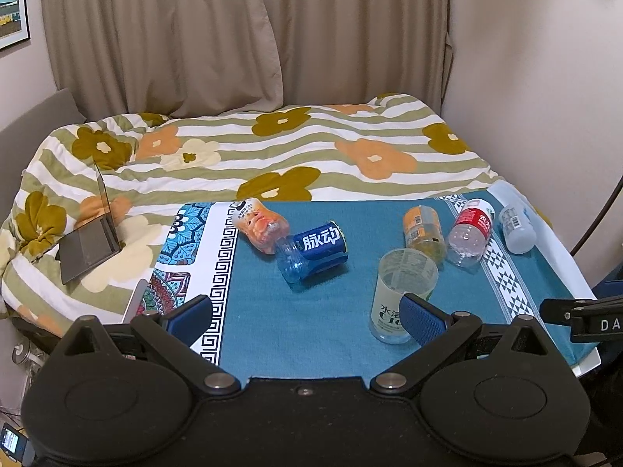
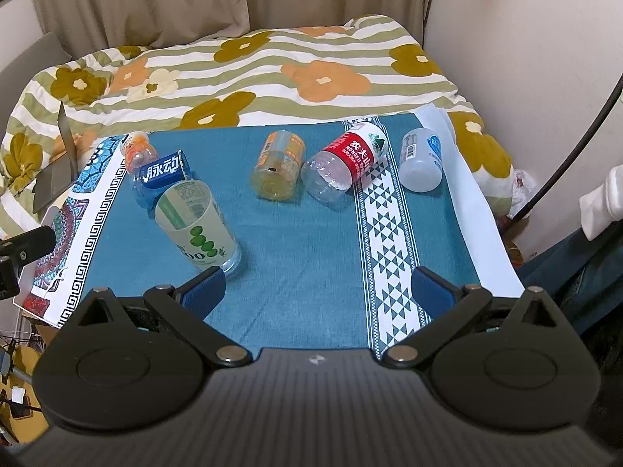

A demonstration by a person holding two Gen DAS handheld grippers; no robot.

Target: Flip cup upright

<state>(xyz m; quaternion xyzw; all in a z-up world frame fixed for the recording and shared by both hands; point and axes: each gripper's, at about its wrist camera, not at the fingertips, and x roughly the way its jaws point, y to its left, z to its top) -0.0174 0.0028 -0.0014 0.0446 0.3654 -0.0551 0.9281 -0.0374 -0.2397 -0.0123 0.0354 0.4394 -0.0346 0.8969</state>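
Observation:
A clear cup with a white and green label stands upright, mouth up, on the teal cloth. It also shows in the right wrist view, at the left. My left gripper is open and empty; its right finger pad is just in front of the cup. My right gripper is open and empty; its left finger pad is close to the cup's base.
Several cut bottles lie on their sides on the cloth: a blue one, an orange-pink one, an orange one, a red-labelled one, a white one. A laptop sits on the flowered bed behind.

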